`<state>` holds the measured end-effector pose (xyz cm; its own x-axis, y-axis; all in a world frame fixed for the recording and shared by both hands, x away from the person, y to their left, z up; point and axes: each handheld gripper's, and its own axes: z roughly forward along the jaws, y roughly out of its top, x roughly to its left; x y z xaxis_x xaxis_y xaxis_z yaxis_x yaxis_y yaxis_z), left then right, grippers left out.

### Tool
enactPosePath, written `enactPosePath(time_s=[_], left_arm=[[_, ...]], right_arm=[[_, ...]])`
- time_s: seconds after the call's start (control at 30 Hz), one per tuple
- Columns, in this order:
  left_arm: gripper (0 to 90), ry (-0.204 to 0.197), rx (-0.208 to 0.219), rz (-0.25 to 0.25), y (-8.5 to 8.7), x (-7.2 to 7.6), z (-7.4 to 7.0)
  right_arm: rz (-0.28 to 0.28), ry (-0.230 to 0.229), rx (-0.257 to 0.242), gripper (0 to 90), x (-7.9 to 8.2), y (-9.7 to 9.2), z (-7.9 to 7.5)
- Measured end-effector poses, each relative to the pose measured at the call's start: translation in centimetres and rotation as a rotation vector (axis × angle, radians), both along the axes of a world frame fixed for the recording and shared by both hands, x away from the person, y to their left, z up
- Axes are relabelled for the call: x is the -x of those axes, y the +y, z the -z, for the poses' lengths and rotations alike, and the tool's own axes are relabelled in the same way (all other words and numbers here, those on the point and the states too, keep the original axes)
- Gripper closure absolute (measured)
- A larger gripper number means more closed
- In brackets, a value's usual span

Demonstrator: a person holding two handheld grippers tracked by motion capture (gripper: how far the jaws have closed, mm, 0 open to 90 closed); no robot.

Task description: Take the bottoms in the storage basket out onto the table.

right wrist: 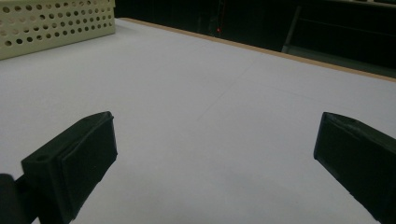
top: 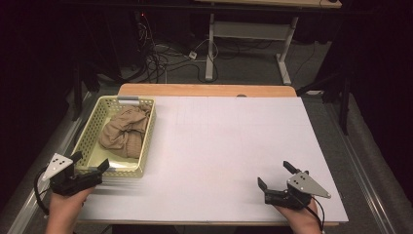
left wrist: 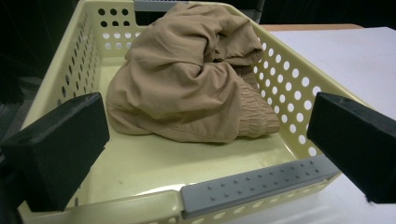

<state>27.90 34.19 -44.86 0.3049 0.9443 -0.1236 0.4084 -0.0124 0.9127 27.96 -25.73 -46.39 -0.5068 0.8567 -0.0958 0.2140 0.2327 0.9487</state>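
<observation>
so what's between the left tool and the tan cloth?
The basket's near rim with its grey handle strip, then bare basket floor before the tan cloth, seen in the left gripper view. The left tool is open.

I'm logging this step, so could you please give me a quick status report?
Left gripper open at basket near rim. Right gripper open, holding nothing. Tan cloth bunched inside basket, untouched. Nothing in the way.

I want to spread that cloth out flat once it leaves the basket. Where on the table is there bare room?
The white sheet lies bare from the basket across to the right gripper, and back to the wooden far edge. The crowded part is the left side: the tan cloth fills the basket's far half, and the left gripper sits open at its near rim.
</observation>
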Motion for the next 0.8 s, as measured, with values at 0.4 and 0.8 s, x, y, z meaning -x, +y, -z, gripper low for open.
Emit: enactPosePath(time_s=[0.4,0.8], left_arm=[[0.0,-0.016,-0.015,0.022,-0.9,0.0,-0.5],[0.0,-0.062,-0.023,0.074,-3.9,0.1,-2.8]], right_arm=[[-0.003,0.004,-0.009,0.3,0.0,0.7,0.0],[-0.004,0.033,-0.020,0.3,-0.2,0.6,0.6]])
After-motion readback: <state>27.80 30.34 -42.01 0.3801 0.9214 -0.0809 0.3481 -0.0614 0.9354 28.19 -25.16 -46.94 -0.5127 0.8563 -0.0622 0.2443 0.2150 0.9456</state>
